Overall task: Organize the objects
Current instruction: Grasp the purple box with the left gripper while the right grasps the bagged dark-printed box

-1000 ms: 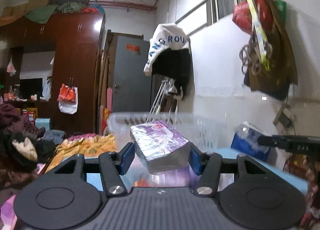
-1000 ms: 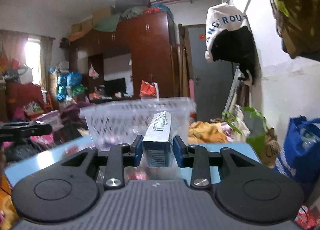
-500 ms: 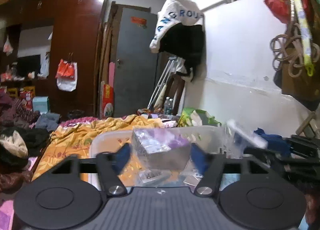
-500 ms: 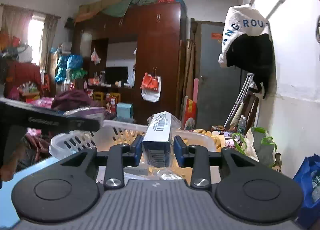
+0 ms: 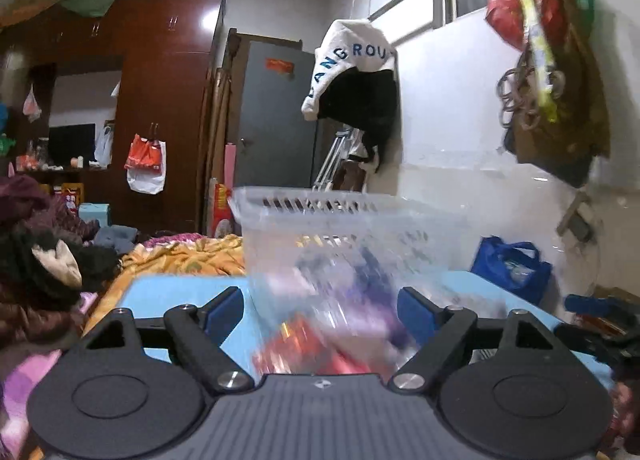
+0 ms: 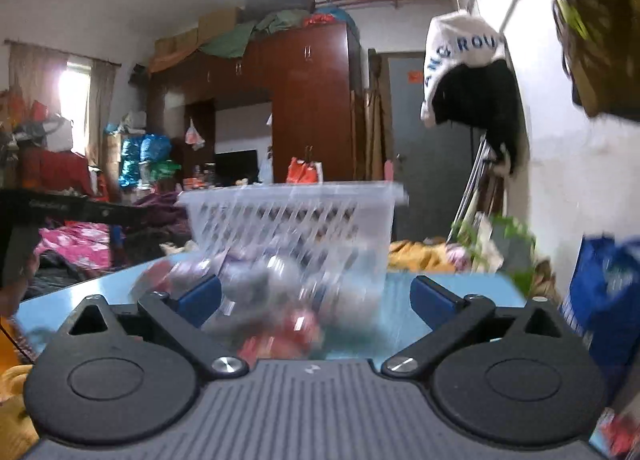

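A clear plastic basket (image 5: pixel 344 219) stands on the light blue table (image 5: pixel 180 288), straight ahead of both grippers; it also shows in the right wrist view (image 6: pixel 292 215). Blurred packets, purple and red, show through its wall (image 5: pixel 340 312). My left gripper (image 5: pixel 320 308) is open and empty, low in front of the basket. My right gripper (image 6: pixel 316 296) is open and empty, also low before the basket, with blurred grey and red packets (image 6: pixel 280 300) between its fingers' line of sight.
The other gripper's black body shows at the left edge (image 6: pixel 60 207) of the right view and at the right edge (image 5: pixel 600 312) of the left view. A blue bag (image 5: pixel 512 264) sits by the wall. Piles of clothes (image 5: pixel 40 244) lie left of the table.
Both grippers have opened and let go: the purple-wrapped packet left the left gripper, the narrow box left the right. Both have dropped from above the basket rim to table level.
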Demonstrator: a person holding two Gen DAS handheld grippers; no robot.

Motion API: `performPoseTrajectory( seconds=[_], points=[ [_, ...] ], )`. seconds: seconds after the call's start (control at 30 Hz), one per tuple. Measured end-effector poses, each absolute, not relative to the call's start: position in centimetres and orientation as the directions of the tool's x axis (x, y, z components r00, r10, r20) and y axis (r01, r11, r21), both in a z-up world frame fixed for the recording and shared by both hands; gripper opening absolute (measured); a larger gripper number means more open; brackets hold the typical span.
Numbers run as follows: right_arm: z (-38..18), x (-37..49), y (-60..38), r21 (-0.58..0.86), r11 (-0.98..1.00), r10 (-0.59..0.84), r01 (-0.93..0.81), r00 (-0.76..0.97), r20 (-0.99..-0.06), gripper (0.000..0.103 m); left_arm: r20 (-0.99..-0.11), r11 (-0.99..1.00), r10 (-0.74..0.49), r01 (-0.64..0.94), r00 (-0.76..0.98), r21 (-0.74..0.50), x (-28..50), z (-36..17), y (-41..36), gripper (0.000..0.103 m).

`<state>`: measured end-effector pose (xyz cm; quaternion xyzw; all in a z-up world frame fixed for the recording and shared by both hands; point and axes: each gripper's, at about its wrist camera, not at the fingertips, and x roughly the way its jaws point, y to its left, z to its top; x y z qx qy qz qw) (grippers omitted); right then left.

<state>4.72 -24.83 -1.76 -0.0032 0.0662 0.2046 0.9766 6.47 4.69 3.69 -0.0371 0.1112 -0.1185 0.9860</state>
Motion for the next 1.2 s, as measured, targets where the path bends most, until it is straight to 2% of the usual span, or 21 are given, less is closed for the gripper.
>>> performPoseTrajectory(
  seconds=[0.1, 0.23, 0.5, 0.7, 0.77, 0.87, 1.03, 1.2],
  points=[
    [-2.5, 4.0, -24.4, 0.014, 0.907, 0.418, -0.422, 0.894, -0.162, 0.103, -0.192, 0.964, -0.264, 0.257, 0.945, -0.065, 4.0, 2.9, 3.5, 0.087],
    [-2.6, 3.7, -23.5, -0.020, 0.907, 0.413, -0.422, 0.896, -0.162, 0.103, -0.177, 0.935, -0.355, 0.348, 0.918, -0.070, 1.7, 2.9, 1.5, 0.087],
    [-2.6, 3.7, -24.2, -0.003, 0.926, 0.373, -0.378, 0.915, -0.154, 0.100, -0.258, 0.885, -0.451, 0.466, 0.854, -0.005, 0.5, 1.1, -4.0, 0.087],
    [-3.2, 3.6, -24.1, 0.015, 0.924, 0.379, -0.382, 0.911, -0.161, 0.100, -0.301, 0.916, -0.368, 0.399, 0.880, 0.045, 1.8, -0.4, -5.2, 0.087],
    [-3.4, 3.3, -23.5, 0.010, 0.921, 0.386, -0.390, 0.908, -0.165, 0.100, -0.316, 0.922, -0.352, 0.385, 0.881, 0.045, 2.0, -0.9, -4.5, 0.081],
    [-3.4, 3.0, -23.1, 0.025, 0.914, 0.405, -0.406, 0.902, -0.150, 0.100, -0.314, 0.929, -0.335, 0.368, 0.888, 0.050, 2.0, -1.2, -2.8, 0.081],
    [-3.4, 2.1, -21.3, 0.089, 0.845, 0.534, -0.527, 0.835, -0.132, 0.098, -0.314, 0.938, -0.296, 0.337, 0.902, 0.084, 2.0, -2.4, -0.6, 0.081],
    [-3.7, 1.7, -17.9, 0.000, 0.825, 0.557, -0.565, 0.813, -0.167, 0.095, -0.302, 0.952, -0.256, 0.293, 0.918, 0.085, 2.0, -2.4, 1.4, 0.081]
  ],
)
